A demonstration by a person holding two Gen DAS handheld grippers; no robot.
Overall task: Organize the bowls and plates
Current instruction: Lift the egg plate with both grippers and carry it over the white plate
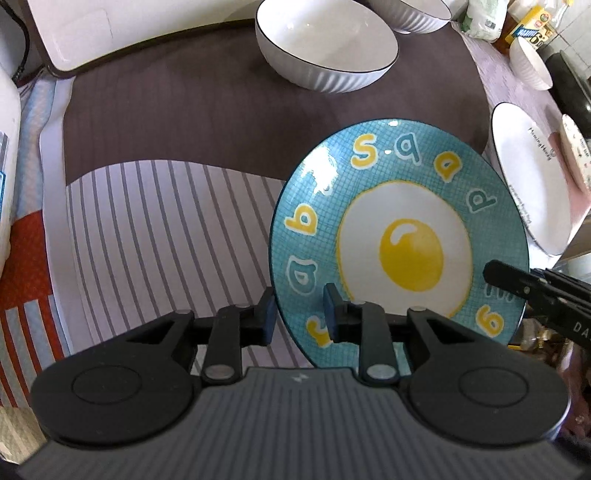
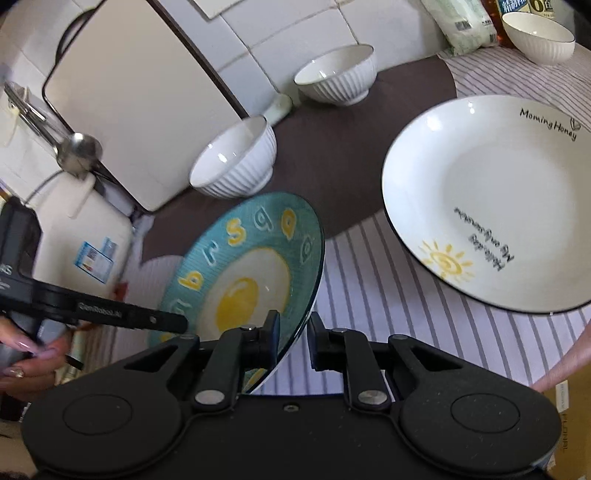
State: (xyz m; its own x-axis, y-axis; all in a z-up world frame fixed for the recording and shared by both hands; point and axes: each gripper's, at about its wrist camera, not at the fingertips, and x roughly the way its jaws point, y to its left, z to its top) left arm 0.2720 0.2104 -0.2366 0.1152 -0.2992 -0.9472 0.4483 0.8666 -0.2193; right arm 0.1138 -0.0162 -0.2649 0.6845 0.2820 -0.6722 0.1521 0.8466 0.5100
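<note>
A blue plate with a fried-egg picture [image 1: 402, 236] is lifted and tilted above the striped mat. My left gripper [image 1: 300, 318] straddles its near-left rim, jaws a little apart around the edge. My right gripper [image 2: 293, 338] straddles the plate's [image 2: 255, 266] opposite rim, its jaws also a little apart. The right gripper's finger also shows in the left wrist view [image 1: 517, 277]. A white "Morning Honey" plate [image 2: 491, 206] lies on the mat to the right. White ribbed bowls stand behind: one near [image 2: 236, 162], one farther [image 2: 336, 75], one at the far right [image 2: 539, 37].
A striped placemat [image 1: 166, 229] and a brown mat [image 1: 221, 110] cover the table. A white appliance with a ladle [image 2: 77, 147] stands at the left. Packets and bottles [image 2: 465, 26] stand at the back right. A small patterned plate [image 1: 576, 147] leans at the right edge.
</note>
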